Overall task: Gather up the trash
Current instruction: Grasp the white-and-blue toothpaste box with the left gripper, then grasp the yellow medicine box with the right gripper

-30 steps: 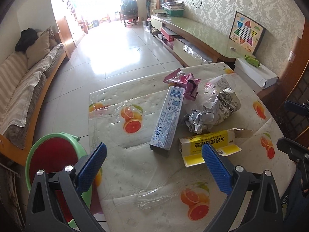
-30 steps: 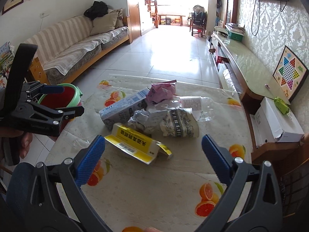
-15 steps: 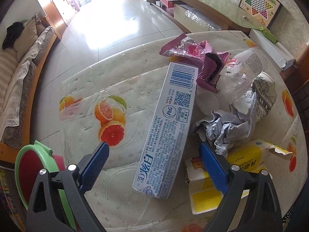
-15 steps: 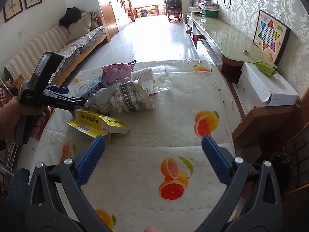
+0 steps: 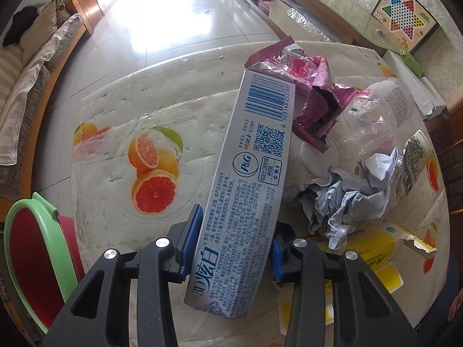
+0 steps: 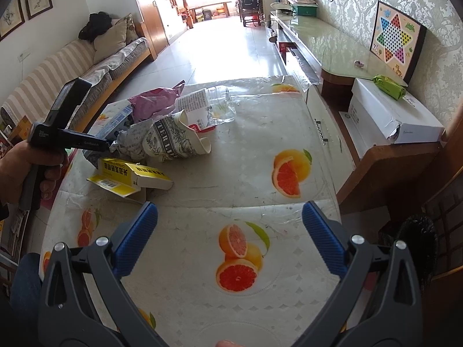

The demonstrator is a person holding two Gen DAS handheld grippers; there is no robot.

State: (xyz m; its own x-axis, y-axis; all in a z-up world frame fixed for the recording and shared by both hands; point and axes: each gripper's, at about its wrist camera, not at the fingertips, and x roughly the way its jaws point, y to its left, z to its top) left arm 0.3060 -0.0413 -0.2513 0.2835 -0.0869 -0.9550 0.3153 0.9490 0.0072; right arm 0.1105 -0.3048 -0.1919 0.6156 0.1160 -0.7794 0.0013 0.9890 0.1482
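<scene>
Since a second ago the left gripper (image 5: 234, 250) has dropped down onto the pile and its jaws have just been closing, so now the blue pads sit against both long sides of the toothpaste box (image 5: 249, 185), near its close end. Box lies on the table (image 5: 110, 156), its long axis pointing away from the gripper. Green-rimmed bin (image 5: 27, 263) is just off to the left. Right gripper (image 6: 230, 240) hangs wide open, nothing in it.
</scene>
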